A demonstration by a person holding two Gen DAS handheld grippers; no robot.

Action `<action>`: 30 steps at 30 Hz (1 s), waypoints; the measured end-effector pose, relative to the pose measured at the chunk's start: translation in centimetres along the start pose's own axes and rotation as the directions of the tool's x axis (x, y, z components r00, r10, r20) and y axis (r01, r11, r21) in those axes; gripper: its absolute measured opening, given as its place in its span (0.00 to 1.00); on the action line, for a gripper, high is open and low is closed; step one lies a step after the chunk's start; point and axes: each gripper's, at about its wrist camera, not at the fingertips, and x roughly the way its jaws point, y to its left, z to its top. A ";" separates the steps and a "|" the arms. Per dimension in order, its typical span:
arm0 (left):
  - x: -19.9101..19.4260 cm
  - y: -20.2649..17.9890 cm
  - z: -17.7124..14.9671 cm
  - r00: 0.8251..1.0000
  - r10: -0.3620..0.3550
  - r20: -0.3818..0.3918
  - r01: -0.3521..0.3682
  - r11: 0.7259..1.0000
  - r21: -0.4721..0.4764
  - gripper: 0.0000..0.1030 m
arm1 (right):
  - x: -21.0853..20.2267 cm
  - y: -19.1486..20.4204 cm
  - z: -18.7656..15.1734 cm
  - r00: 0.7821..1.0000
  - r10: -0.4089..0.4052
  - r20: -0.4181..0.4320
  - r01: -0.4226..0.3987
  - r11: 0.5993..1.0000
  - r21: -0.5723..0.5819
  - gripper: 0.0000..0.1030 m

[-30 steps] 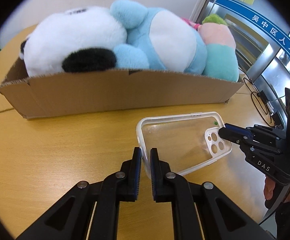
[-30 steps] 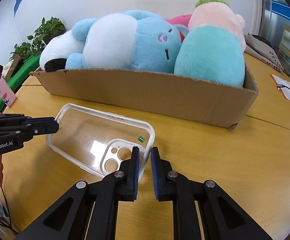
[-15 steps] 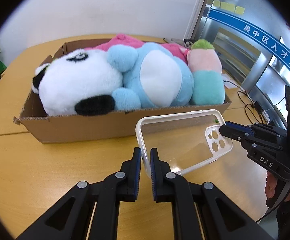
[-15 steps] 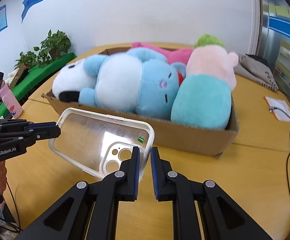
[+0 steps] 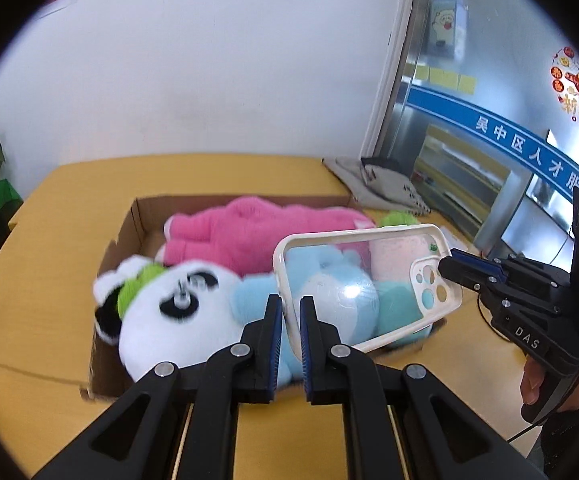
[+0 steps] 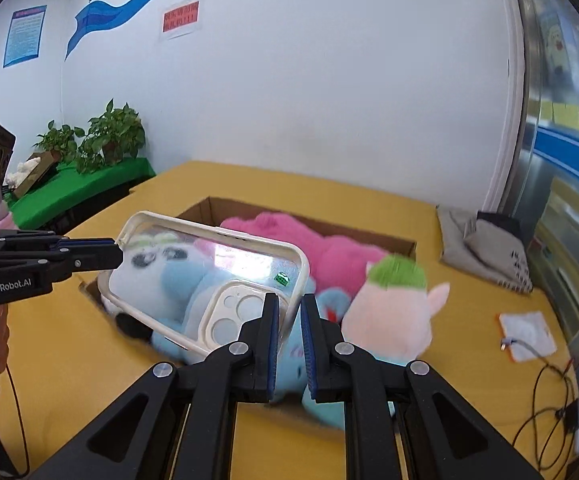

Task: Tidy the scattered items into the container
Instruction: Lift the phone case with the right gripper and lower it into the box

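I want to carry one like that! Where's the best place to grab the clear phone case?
By its raised rim, from the short ends. The case is thin and flat, so fingers pinch the edge: the left gripper holds the plain end, the right gripper the camera-hole end.

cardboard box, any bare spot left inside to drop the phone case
One: the floor of the cardboard box at its far-left corner, bordered by the pink plush and panda plush. Elsewhere the blue plush and green-haired plush crowd it; the phone case would lie on top.
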 end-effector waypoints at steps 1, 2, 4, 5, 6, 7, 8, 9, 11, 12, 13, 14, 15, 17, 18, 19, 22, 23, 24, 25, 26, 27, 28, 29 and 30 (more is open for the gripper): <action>0.2 0.0 0.7 1.000 0.008 0.009 -0.008 1.000 0.008 0.08 | 0.3 -0.2 0.6 1.000 -0.002 0.011 0.002 1.000 -0.007 0.12; 0.4 0.1 1.5 1.000 0.014 0.018 -0.015 1.000 0.015 0.08 | 0.7 -0.3 1.4 1.000 -0.011 0.020 0.011 1.000 -0.018 0.12; 0.9 0.2 2.5 0.999 0.029 0.032 -0.029 0.999 0.029 0.08 | 1.6 -0.5 2.7 0.999 -0.024 0.029 0.025 0.999 -0.027 0.12; 1.3 0.4 3.0 0.999 0.033 0.038 -0.034 0.999 0.028 0.08 | 2.0 -0.7 3.1 0.999 -0.025 0.031 0.026 0.999 -0.026 0.12; 1.6 0.6 3.5 0.999 0.030 0.038 -0.031 0.999 0.024 0.08 | 2.6 -0.9 3.6 0.999 -0.030 0.033 0.031 0.999 -0.025 0.12; 2.0 0.8 3.9 0.999 0.028 0.036 -0.029 0.999 0.019 0.08 | 3.1 -1.2 4.0 0.999 -0.033 0.034 0.034 0.999 -0.026 0.12; 2.6 1.0 4.3 0.999 0.029 0.033 -0.030 0.999 0.018 0.08 | 3.8 -1.4 4.4 0.999 -0.032 0.035 0.033 0.999 -0.024 0.12; 3.3 1.2 4.7 0.999 0.034 0.032 -0.034 0.999 0.023 0.08 | 4.4 -1.6 4.6 0.999 -0.031 0.035 0.032 0.999 -0.021 0.12; 4.8 1.3 5.4 0.998 0.047 0.029 -0.048 0.998 0.047 0.08 | 5.9 -2.1 5.1 0.999 -0.035 0.027 0.035 0.999 -0.018 0.12; 5.6 1.5 5.8 0.999 0.049 0.018 -0.050 0.998 0.047 0.08 | 7.0 -2.5 5.3 0.999 -0.035 0.019 0.035 0.999 -0.006 0.12; 6.7 1.8 6.1 0.999 0.051 0.002 -0.051 0.998 0.041 0.08 | 7.7 -2.7 5.4 0.999 -0.036 0.012 0.036 0.999 0.004 0.12; 7.7 2.0 6.4 0.998 0.057 -0.012 -0.056 0.998 0.037 0.08 | 8.9 -3.1 5.5 0.999 -0.038 0.000 0.038 0.999 0.015 0.12; 8.6 2.1 6.6 0.998 0.066 -0.024 -0.065 0.997 0.037 0.08 | 9.8 -3.4 5.6 0.999 -0.039 -0.010 0.039 0.999 0.023 0.12; 10.5 2.5 6.9 0.995 0.085 -0.044 -0.084 0.996 0.038 0.08 | 11.7 -3.8 5.7 0.999 -0.037 -0.038 0.038 0.998 0.043 0.12; 11.5 2.7 7.0 0.994 0.094 -0.056 -0.091 0.995 0.041 0.08 | 12.6 -4.0 5.6 0.998 -0.036 -0.054 0.038 0.998 0.052 0.12; 12.6 2.9 6.9 0.993 0.095 -0.075 -0.092 0.995 0.039 0.08 | 13.5 -4.2 5.5 0.997 -0.040 -0.072 0.044 0.997 0.055 0.12; 15.1 3.7 6.5 0.987 0.083 -0.138 -0.082 0.997 0.012 0.08 | 15.7 -4.7 4.8 0.990 -0.045 -0.131 0.054 0.996 0.064 0.12; 15.9 3.9 6.3 0.984 0.081 -0.160 -0.082 0.997 0.005 0.08 | 16.3 -4.9 4.5 0.988 -0.040 -0.150 0.051 0.996 0.070 0.12; 16.4 4.0 6.1 0.981 0.078 -0.178 -0.080 0.997 -0.003 0.08 | 16.9 -5.0 4.1 0.985 -0.039 -0.169 0.052 0.996 0.073 0.12; 17.0 4.2 5.9 0.978 0.071 -0.198 -0.075 0.997 -0.013 0.08 | 17.2 -5.0 3.7 0.982 -0.042 -0.182 0.056 0.996 0.071 0.12; 17.6 4.3 5.7 0.974 0.065 -0.217 -0.071 0.997 -0.021 0.08 | 17.6 -5.0 3.4 0.980 -0.053 -0.194 0.066 0.996 0.061 0.12; 18.1 4.5 5.5 0.970 0.065 -0.235 -0.073 0.997 -0.025 0.08 | 17.9 -5.0 3.3 0.978 -0.061 -0.199 0.073 0.996 0.053 0.12; 18.7 4.6 5.3 0.965 0.068 -0.253 -0.077 0.997 -0.026 0.08 | 18.1 -4.9 3.3 0.977 -0.067 -0.203 0.078 0.996 0.048 0.12; 19.1 4.7 5.2 0.960 0.069 -0.272 -0.080 0.996 -0.029 0.08 | 18.2 -4.9 3.3 0.976 -0.070 -0.206 0.081 0.996 0.048 0.12; 19.4 4.8 5.1 0.956 0.070 -0.286 -0.083 0.996 -0.036 0.08 | 18.4 -4.9 3.4 0.975 -0.072 -0.209 0.084 0.995 0.047 0.12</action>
